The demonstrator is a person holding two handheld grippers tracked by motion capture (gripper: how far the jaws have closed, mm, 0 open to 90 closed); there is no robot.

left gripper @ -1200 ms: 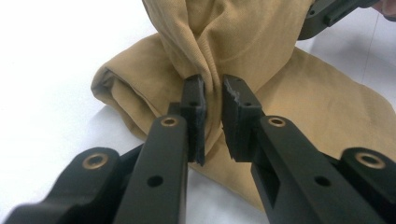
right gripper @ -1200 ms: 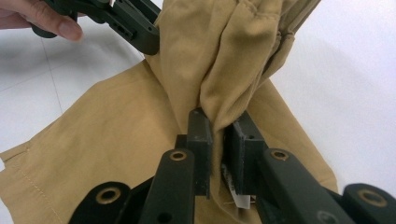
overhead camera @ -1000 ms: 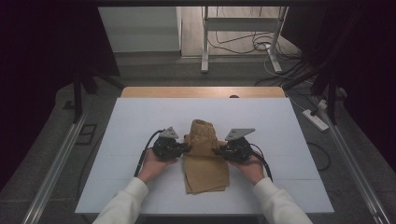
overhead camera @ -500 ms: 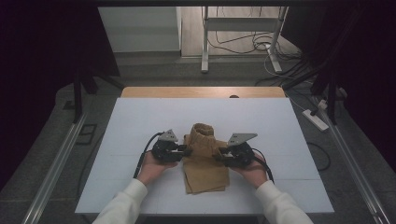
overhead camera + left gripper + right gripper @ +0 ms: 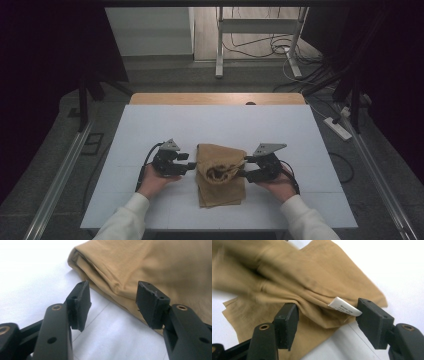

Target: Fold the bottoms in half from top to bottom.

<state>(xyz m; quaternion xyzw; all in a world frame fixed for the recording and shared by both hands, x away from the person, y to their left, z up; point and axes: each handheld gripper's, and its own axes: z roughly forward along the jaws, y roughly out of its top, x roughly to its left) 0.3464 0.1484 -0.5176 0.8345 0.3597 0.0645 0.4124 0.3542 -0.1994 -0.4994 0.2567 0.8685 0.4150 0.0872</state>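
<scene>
A tan cloth (image 5: 220,172) lies folded and bunched in the middle of the white table (image 5: 150,130). My left gripper (image 5: 189,167) sits just off its left edge and my right gripper (image 5: 242,167) at its right edge, both pointing inward. In the left gripper view the jaws have just been opening; the left gripper (image 5: 112,297) is open, and the cloth's folded edge (image 5: 120,277) lies just beyond the tips, untouched. The right gripper's (image 5: 328,312) jaws have also been opening. A fold of cloth (image 5: 287,282) and its white label (image 5: 344,306) lie loose between them.
A wooden strip (image 5: 215,98) runs along the table's far edge. Behind it stand a metal frame (image 5: 260,30) and cables on the floor. A power strip (image 5: 339,128) lies on the floor to the right. Bare table surrounds the cloth.
Both grippers have let go of the cloth and drawn slightly outward. Their jaws stand wider than before, and the raised middle of the cloth has slumped onto the table.
</scene>
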